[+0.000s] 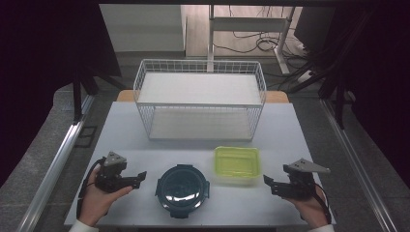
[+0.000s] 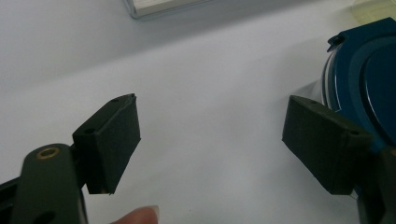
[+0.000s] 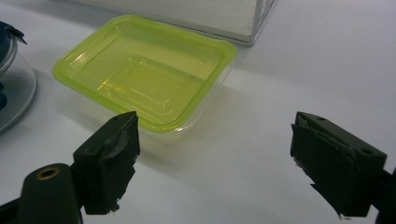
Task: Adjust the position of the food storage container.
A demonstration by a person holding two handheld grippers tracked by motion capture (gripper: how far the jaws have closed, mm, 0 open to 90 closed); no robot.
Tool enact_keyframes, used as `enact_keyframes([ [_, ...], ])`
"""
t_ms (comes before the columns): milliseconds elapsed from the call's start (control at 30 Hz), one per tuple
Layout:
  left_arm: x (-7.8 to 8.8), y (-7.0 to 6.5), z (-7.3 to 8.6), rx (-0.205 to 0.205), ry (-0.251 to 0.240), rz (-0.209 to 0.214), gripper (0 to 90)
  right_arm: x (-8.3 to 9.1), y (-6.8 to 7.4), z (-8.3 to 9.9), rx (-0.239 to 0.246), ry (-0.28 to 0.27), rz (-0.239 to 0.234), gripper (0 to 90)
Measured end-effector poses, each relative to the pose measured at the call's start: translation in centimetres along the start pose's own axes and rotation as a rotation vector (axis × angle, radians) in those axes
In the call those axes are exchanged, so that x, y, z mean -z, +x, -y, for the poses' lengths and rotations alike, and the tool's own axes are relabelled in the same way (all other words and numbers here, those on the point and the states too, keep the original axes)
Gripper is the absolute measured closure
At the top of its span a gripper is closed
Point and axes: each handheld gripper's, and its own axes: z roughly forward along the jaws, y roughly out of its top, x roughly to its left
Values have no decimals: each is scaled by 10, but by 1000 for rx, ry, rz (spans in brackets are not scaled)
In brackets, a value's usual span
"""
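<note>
Fingers point(image 2: 112, 140) of the left gripper point(image 1: 138, 178) spread wide and empty, lower left of the high view; right gripper point(image 1: 269, 183) likewise released, lower right. Apparently an approach step, nothing grasped yet. Round dark-blue lidded container point(image 1: 183, 190) at lower centre, just beside the left jaws; yellow-green rectangular plastic box point(image 1: 236, 164) right of it. Next, probably: closing in on a container, then lifting toward the white wire basket point(image 1: 200, 67). Both hands low, pointing inward.
</note>
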Motion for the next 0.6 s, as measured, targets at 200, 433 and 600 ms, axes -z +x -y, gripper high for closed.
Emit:
enact_keyframes([
  [200, 0, -1, -1, -8, 13, 44, 240, 0, 1, 0, 5, 0, 2, 156],
  [433, 3, -5, -3, -8, 35, 68, 353, 1, 1, 0, 7, 1, 4, 156],
  [600, 4, -4, -3, -4, 71, 100, 570, 2, 1, 0, 5, 2, 7, 157],
])
